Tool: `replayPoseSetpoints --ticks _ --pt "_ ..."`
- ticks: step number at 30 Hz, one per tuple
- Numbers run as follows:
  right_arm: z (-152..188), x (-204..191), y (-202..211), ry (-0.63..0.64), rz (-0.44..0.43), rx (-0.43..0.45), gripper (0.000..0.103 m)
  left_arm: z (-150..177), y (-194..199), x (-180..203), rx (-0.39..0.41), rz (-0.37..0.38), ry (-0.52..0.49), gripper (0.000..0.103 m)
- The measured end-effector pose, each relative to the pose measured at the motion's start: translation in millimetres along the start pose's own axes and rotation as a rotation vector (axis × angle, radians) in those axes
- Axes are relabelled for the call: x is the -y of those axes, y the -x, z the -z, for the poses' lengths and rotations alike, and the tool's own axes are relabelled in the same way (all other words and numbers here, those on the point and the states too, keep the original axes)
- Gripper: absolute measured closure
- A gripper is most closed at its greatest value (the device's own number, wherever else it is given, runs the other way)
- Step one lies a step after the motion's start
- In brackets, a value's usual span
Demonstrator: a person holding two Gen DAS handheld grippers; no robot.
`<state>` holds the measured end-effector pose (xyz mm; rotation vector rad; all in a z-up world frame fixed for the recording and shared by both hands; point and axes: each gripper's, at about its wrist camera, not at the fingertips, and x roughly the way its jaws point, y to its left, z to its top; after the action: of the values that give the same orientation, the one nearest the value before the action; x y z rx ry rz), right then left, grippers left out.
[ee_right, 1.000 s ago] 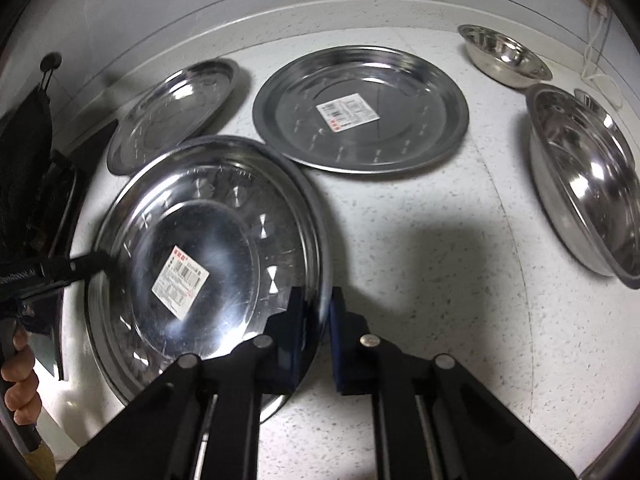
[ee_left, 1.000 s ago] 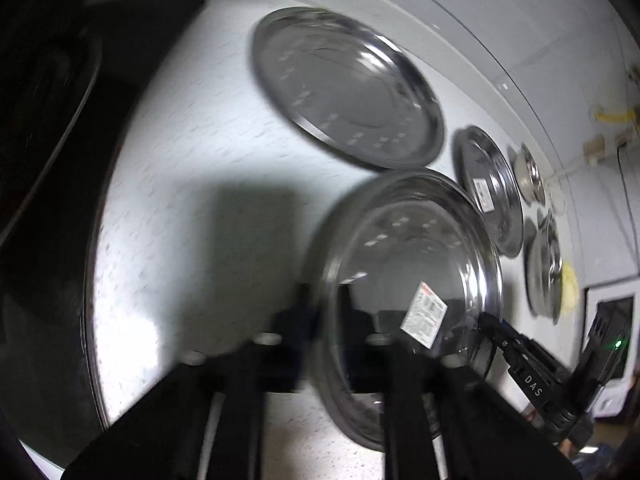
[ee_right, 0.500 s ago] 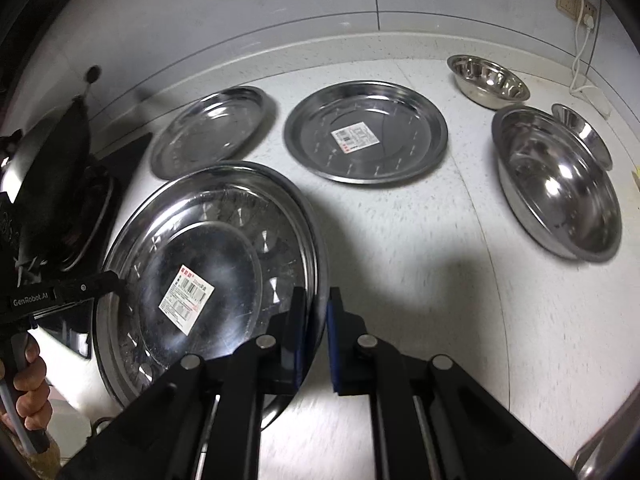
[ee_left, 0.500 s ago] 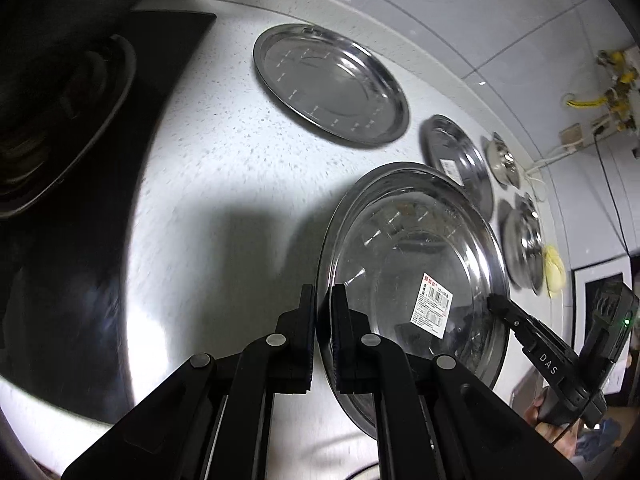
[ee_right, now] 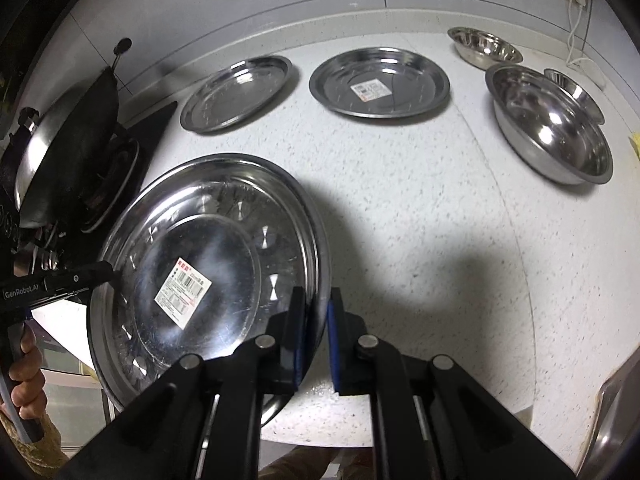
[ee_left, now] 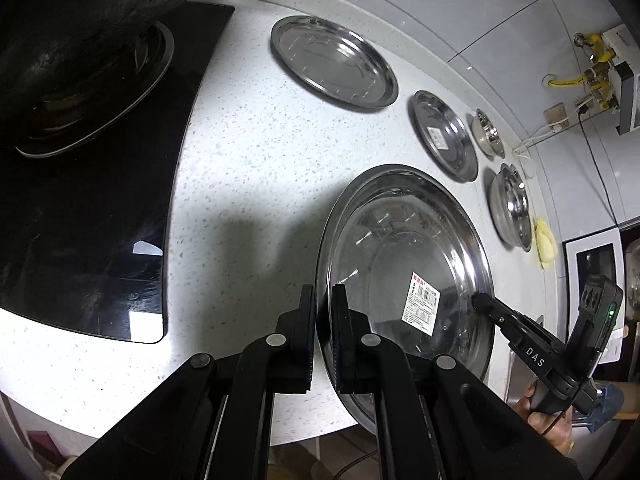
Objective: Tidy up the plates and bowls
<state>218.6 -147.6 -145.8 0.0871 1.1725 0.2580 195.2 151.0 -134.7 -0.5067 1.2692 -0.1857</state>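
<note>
A large steel plate with a white barcode label (ee_left: 404, 280) (ee_right: 208, 264) is held in the air above the white counter, gripped from both sides. My left gripper (ee_left: 323, 316) is shut on its left rim. My right gripper (ee_right: 318, 320) is shut on its right rim. Each gripper also shows in the other's view, the right one (ee_left: 520, 340) and the left one (ee_right: 60, 280). On the counter lie a plain steel plate (ee_left: 332, 62) (ee_right: 236, 92) and a labelled steel plate (ee_left: 444, 134) (ee_right: 378, 82).
A big steel bowl (ee_right: 548, 124) (ee_left: 512, 204) and two small bowls (ee_right: 484, 46) (ee_right: 574, 92) sit at the counter's right. A black cooktop (ee_left: 92, 200) with a wok (ee_right: 68, 140) is on the left. A sink edge (ee_right: 616, 420) shows at lower right.
Both grippers have lifted the large plate higher and drawn it back toward the counter's front edge; the other plates and bowls look smaller and farther away.
</note>
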Motion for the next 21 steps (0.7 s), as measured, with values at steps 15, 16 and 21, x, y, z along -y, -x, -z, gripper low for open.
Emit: replayPoseSetpoints --ticks 15,16,21 --pt "-14.7 -7.4 -24.2 0.131 0.012 -0.048 0.092 -6.6 -20.1 -5.8 -0.001 -0.082 0.05 0.099" --pt "-16.0 -6.2 -28.3 0.142 -0.004 -0.057 0.092 -6.6 -22.0 -7.3 0.001 -0.093 0.058 0.099" --pt "-15.1 -1.0 -40.2 0.211 -0.087 -0.086 0.09 0.2 -31.8 -12.8 -0.001 -0.16 0.12 0.098"
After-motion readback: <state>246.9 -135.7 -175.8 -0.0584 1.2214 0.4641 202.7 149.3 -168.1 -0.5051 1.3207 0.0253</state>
